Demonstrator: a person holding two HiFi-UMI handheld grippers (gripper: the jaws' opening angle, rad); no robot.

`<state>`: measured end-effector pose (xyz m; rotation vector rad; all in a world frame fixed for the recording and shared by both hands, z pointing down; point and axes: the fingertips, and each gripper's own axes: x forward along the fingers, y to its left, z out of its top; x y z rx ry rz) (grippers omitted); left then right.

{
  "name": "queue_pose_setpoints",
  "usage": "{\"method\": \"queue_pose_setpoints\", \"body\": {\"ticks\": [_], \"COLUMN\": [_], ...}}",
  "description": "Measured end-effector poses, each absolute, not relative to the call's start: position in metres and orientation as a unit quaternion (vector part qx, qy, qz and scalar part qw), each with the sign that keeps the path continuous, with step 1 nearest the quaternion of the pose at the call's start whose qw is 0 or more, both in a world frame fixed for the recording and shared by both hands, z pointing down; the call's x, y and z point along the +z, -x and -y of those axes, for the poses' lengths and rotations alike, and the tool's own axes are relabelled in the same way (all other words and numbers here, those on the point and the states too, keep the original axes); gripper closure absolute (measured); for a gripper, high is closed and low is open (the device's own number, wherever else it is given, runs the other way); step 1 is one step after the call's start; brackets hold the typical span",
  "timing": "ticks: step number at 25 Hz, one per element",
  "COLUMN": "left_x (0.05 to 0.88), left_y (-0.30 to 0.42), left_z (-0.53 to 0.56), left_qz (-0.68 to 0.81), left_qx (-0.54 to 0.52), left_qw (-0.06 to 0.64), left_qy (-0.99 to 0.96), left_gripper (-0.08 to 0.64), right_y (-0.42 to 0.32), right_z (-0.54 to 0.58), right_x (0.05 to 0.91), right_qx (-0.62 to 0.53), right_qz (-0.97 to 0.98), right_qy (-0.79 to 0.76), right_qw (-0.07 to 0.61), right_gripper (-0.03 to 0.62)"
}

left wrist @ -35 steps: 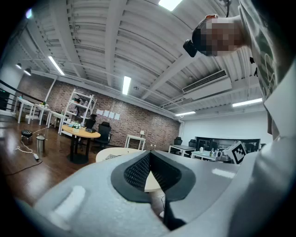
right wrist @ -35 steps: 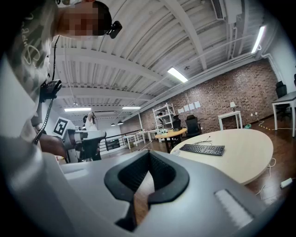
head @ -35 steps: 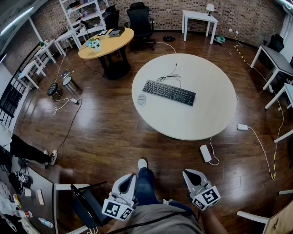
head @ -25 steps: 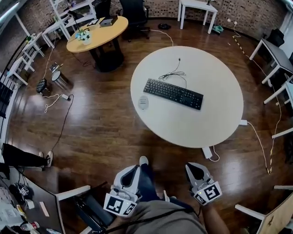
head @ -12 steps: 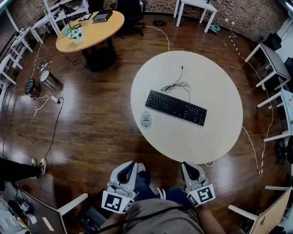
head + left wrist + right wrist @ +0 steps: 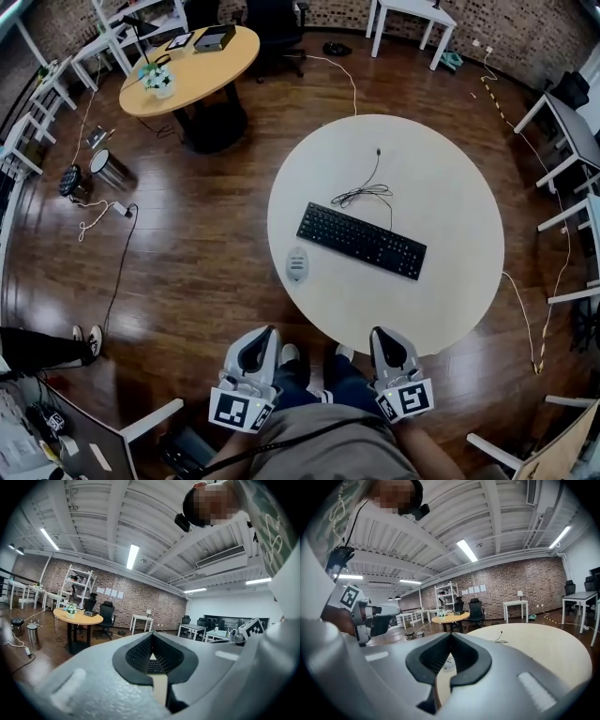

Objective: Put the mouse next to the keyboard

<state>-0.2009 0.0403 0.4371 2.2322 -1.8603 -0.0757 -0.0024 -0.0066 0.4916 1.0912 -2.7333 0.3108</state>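
Mouse (image 6: 297, 264) lies on the counter (image 6: 441, 187) at eight o'clock of the keyboard (image 6: 361, 241), apart from it. Left gripper (image 6: 263, 339) and right gripper (image 6: 384, 339) hang at six o'clock, fingers pressed together, empty.

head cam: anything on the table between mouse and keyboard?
Nothing: the head view shows only bare table between the mouse and the near left end of the keyboard.
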Motion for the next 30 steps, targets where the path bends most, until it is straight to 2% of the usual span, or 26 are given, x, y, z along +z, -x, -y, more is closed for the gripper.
{"method": "queue_pose_setpoints", "body": {"ticks": [7, 14, 15, 16, 23, 27, 30], "left_x": [0.435, 0.439, 0.439, 0.438, 0.429, 0.43, 0.438], "left_y": [0.196, 0.204, 0.205, 0.207, 0.219, 0.229, 0.238], "left_z": [-0.02, -0.008, -0.008, -0.006, 0.004, 0.002, 0.0], "left_qz": [0.654, 0.653, 0.654, 0.655, 0.655, 0.654, 0.652], "left_qx": [-0.028, -0.021, -0.023, -0.024, -0.031, -0.029, -0.025], "left_qw": [0.116, 0.11, 0.11, 0.109, 0.102, 0.108, 0.113], "left_qy": [-0.747, -0.749, -0.748, -0.748, -0.748, -0.748, -0.749], "left_gripper": [0.558, 0.558, 0.558, 0.558, 0.558, 0.558, 0.558], "right_y": [0.047, 0.088, 0.093, 0.1, 0.139, 0.164, 0.186], "right_z": [0.017, 0.034, 0.037, 0.041, 0.095, 0.113, 0.122], "right_x": [0.483, 0.514, 0.521, 0.528, 0.599, 0.657, 0.693], "right_qx": [0.096, 0.102, 0.108, 0.113, 0.179, 0.244, 0.248], "right_qz": [0.954, 0.952, 0.951, 0.949, 0.911, 0.879, 0.865], "right_qy": [-0.277, -0.262, -0.259, -0.259, -0.308, -0.327, -0.333], "right_qw": [0.066, 0.12, 0.129, 0.137, 0.207, 0.247, 0.28], "right_gripper": [0.588, 0.58, 0.493, 0.447, 0.359, 0.331, 0.308]}}
